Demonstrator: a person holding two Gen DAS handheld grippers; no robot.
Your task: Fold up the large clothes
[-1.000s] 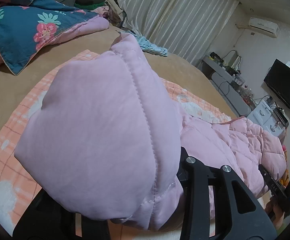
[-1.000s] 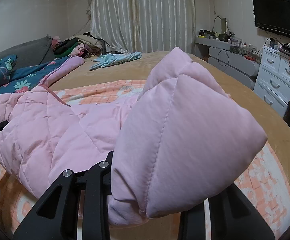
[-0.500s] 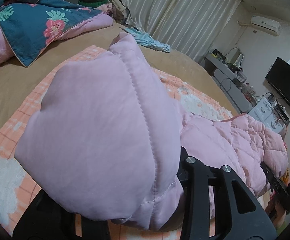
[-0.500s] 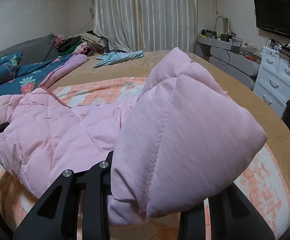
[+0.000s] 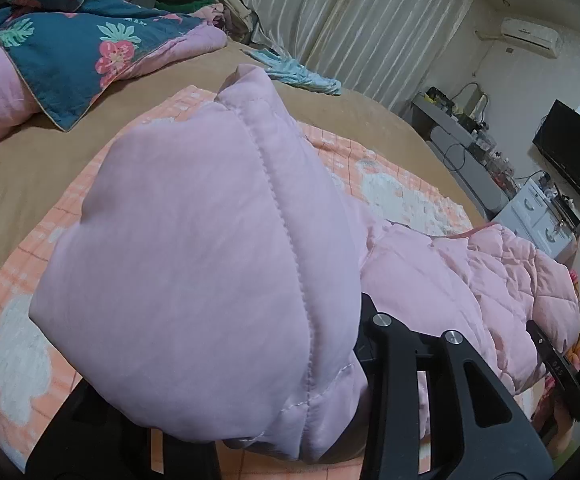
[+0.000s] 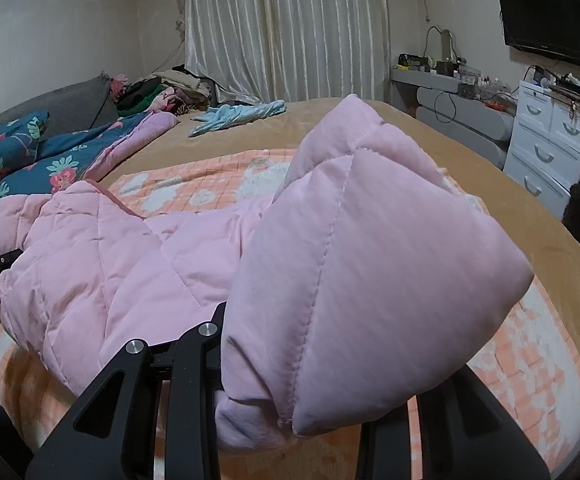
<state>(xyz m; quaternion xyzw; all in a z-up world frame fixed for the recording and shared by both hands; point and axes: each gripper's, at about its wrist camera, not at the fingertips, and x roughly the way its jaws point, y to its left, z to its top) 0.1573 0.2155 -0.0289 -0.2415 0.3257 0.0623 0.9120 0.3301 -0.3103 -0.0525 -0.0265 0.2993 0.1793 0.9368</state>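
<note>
- Both your tools have carried the pink quilted jacket (image 5: 194, 264) further across the bed (image 5: 30, 168) since a second ago; the floral duvet (image 5: 66, 44) now sits lower in the left view.
- Your left tool (image 5: 250, 420) is clamped on a puffy fold of the jacket (its fingertips are buried in fabric).
- Your right tool (image 6: 290, 408) grips another padded corner the same way.
- Between them the jacket sags onto the orange checked blanket (image 6: 529, 360).
</note>
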